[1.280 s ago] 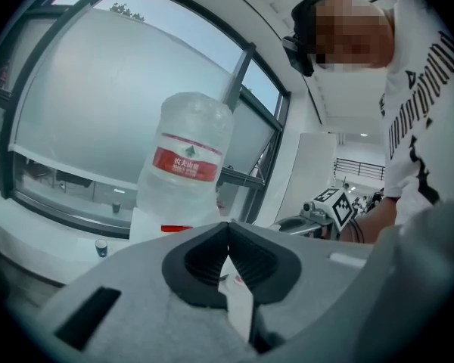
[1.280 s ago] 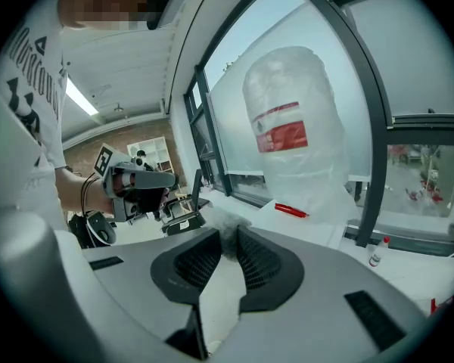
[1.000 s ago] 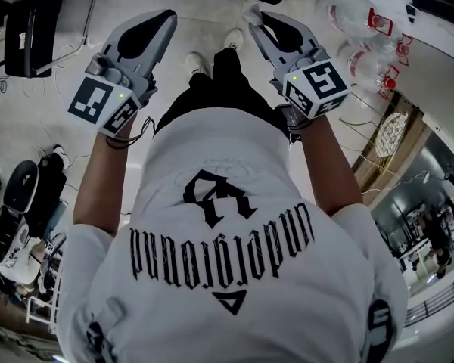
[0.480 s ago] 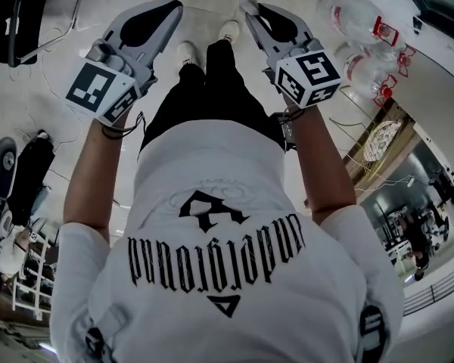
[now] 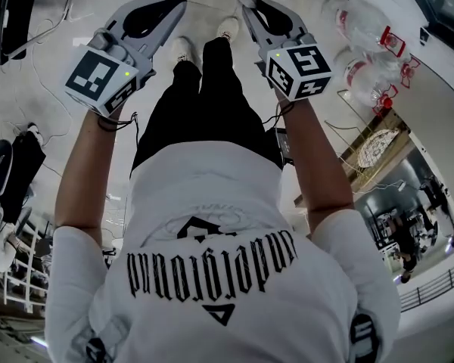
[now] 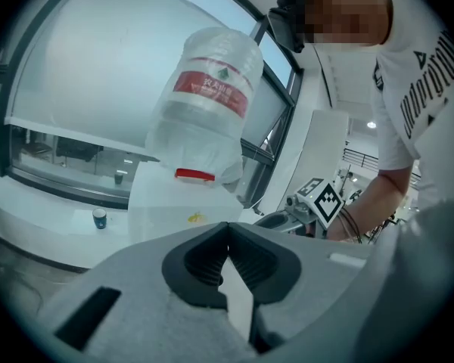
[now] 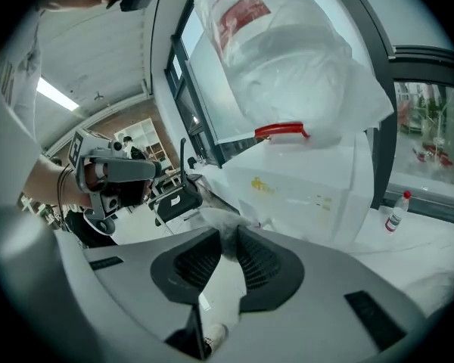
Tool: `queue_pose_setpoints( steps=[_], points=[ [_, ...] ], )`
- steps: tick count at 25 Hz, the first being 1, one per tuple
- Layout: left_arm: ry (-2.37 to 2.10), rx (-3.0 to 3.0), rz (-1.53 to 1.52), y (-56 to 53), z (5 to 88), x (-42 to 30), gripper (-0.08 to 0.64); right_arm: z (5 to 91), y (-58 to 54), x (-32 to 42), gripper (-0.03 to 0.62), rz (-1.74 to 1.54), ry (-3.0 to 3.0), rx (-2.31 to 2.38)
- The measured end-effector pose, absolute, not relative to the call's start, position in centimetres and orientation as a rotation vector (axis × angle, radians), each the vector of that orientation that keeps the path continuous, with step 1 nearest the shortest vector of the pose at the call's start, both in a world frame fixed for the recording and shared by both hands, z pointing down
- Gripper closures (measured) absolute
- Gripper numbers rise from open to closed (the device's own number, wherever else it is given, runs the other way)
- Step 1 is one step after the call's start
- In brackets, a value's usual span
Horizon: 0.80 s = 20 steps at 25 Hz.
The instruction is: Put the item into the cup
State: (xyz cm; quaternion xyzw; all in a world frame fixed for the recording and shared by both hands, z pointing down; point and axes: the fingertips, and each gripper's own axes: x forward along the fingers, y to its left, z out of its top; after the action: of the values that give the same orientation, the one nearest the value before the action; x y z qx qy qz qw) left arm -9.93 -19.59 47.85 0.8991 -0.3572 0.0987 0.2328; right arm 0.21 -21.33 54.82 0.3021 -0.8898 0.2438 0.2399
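Right tool (image 7: 228, 238): I pinch the crumpled whitish item (image 7: 221, 219) at the very tips, so it can drop cleanly.
Left tool (image 6: 227, 228): pressed together, empty, riding alongside as a spare.

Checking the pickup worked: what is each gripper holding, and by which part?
Right gripper pinches a crumpled whitish wad by its near end; left gripper holds nothing.

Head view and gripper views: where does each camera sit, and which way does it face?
Head view: on the head, facing steeply down; shows shirt, arms, left gripper, right gripper.
Left gripper view: on that gripper, along shut jaws toward a water bottle; shows right gripper.
Right gripper view: on that gripper, along jaws pinching a crumpled white item; shows left gripper.
Shared: each gripper view shows the other.
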Motion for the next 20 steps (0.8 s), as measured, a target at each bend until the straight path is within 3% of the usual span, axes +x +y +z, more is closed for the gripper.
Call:
queue_pose_setpoints(
  steps=[20],
  points=[
    [-0.917,2.430,0.333,-23.1,60.5,-7.5,0.545,70.1,-25.2,0.7,0.522,0.761,-2.331,0.860]
  ],
)
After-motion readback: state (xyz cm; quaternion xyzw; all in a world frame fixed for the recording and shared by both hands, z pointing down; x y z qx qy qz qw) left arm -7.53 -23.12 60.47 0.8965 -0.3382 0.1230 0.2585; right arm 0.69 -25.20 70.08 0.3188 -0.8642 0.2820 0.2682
